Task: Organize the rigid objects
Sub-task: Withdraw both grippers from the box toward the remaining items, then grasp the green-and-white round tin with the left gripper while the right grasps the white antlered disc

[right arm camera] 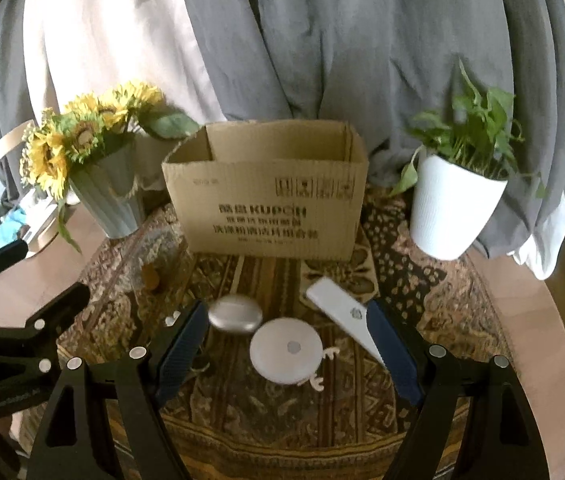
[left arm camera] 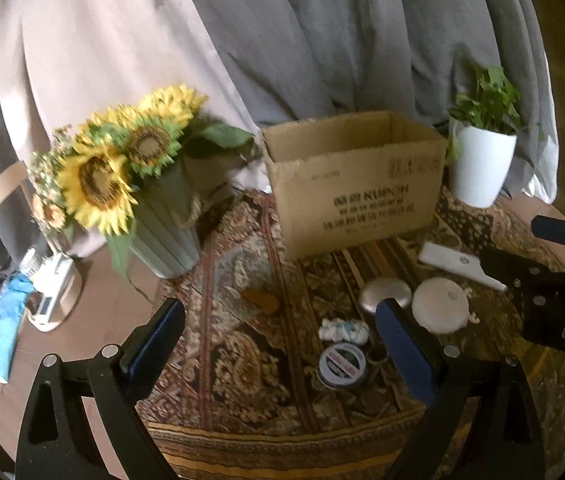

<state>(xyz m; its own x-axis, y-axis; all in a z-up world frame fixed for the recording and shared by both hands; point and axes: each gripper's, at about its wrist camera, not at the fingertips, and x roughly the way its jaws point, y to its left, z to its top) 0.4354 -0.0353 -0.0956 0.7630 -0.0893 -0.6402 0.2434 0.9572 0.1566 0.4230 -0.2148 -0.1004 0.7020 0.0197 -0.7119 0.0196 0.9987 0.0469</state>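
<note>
An open cardboard box (left arm camera: 356,182) (right arm camera: 268,204) stands at the back of a patterned cloth. In front of it lie a metal oval piece (left arm camera: 385,294) (right arm camera: 235,315), a white round disc (left arm camera: 440,306) (right arm camera: 286,350), a white flat comb-like tool (left arm camera: 458,264) (right arm camera: 342,312), a round tin (left arm camera: 342,364), a white-blue crumpled item (left arm camera: 342,330) and a brown piece (left arm camera: 260,300). My left gripper (left arm camera: 282,324) is open and empty above the cloth. My right gripper (right arm camera: 288,328) is open and empty, with the disc between its fingers' lines.
A grey vase of sunflowers (left arm camera: 122,168) (right arm camera: 94,152) stands left of the box. A white pot with a green plant (left arm camera: 482,148) (right arm camera: 458,192) stands to the right. Grey curtains hang behind. Clutter lies on the floor at left (left arm camera: 22,300).
</note>
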